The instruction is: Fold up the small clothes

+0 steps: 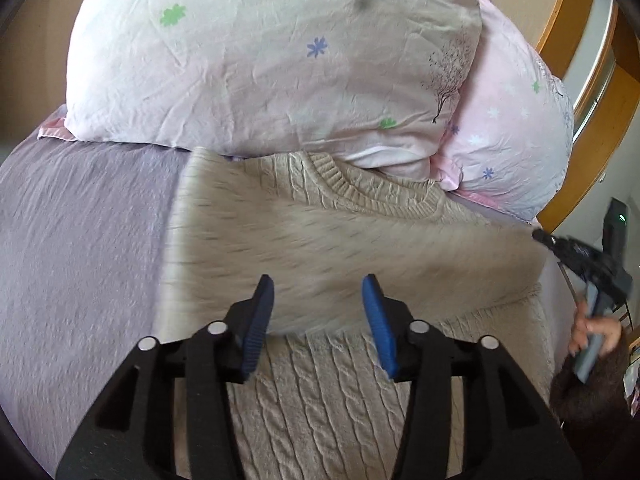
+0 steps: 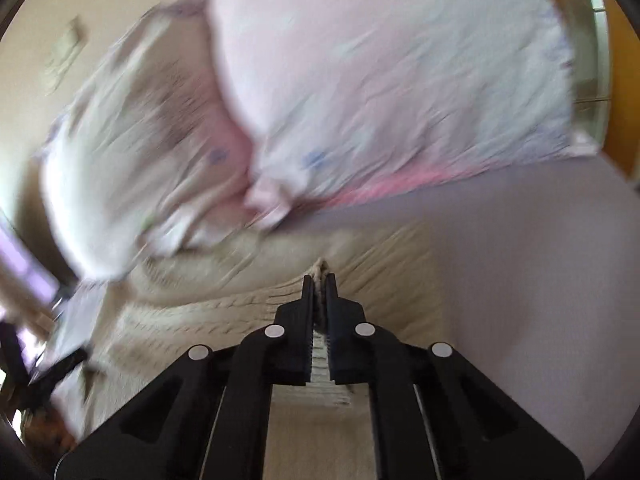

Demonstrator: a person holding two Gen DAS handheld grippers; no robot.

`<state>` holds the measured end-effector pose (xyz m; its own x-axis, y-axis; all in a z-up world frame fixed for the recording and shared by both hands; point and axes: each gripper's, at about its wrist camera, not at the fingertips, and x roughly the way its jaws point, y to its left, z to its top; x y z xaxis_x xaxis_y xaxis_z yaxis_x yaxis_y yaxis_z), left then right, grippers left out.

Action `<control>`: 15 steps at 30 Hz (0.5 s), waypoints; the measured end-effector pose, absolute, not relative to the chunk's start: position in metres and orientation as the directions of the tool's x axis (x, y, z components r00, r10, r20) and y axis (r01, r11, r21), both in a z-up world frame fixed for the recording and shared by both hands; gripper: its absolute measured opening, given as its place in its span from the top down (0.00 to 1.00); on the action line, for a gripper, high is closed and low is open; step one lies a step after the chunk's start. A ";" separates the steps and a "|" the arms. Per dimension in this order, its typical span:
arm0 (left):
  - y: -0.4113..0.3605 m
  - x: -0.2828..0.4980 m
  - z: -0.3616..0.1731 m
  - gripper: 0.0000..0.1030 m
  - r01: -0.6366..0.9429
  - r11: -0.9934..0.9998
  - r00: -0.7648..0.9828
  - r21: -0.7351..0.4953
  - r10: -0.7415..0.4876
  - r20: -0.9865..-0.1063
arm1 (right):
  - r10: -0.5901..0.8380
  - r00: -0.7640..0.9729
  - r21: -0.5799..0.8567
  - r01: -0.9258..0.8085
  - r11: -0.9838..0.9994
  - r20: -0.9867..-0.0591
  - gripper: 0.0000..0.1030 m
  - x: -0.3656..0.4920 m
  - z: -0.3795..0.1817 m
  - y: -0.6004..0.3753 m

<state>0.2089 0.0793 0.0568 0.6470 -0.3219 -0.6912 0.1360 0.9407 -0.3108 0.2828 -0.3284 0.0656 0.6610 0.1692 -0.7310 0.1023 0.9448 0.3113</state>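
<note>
My left gripper point(image 1: 318, 300) hangs with jaws apart over the beige sweater point(image 1: 320, 240) lying on the bed point(image 1: 80, 220) below the pillows point(image 1: 260, 52), while my right gripper point(image 2: 319, 280) is clamped on its knit edge.

We see a beige cable-knit sweater point(image 1: 320, 392), woolly and ribbed at the collar. The pillows point(image 1: 260, 52) wear thin, creased cotton; the lilac bedsheet point(image 1: 80, 220) looks matt and crinkled.

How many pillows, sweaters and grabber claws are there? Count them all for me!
Pillows: 2, the front pillow and the pink pillow behind it
Sweaters: 1, the beige sweater
Grabbers: 2, the left gripper open and the right gripper pinching the sweater
Total: 5
</note>
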 end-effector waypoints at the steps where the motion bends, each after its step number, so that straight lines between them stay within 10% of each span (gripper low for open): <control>1: 0.083 0.205 0.059 0.54 0.136 0.940 0.649 -0.311 -0.322 -0.689 | 0.120 0.654 0.271 0.135 0.953 -0.747 0.94 0.290 0.061 -0.333; 5: 0.106 0.178 0.064 0.45 0.131 0.929 0.640 -0.347 -0.346 -0.686 | 0.147 0.523 0.268 0.164 0.949 -0.840 0.83 0.297 0.031 -0.347; 7: 0.121 0.156 0.063 0.41 0.131 0.915 0.618 -0.381 -0.376 -0.691 | 0.218 0.550 0.328 0.108 0.939 -0.806 0.38 0.266 0.045 -0.357; 8: 0.129 0.146 0.061 0.40 0.132 0.906 0.603 -0.402 -0.395 -0.692 | 0.246 0.565 0.349 0.081 0.933 -0.788 0.32 0.250 0.051 -0.363; 15: 0.160 0.065 0.032 0.40 0.110 0.835 0.509 -0.540 -0.514 -0.690 | 0.409 0.487 0.486 0.036 0.873 -0.772 0.42 0.138 0.052 -0.401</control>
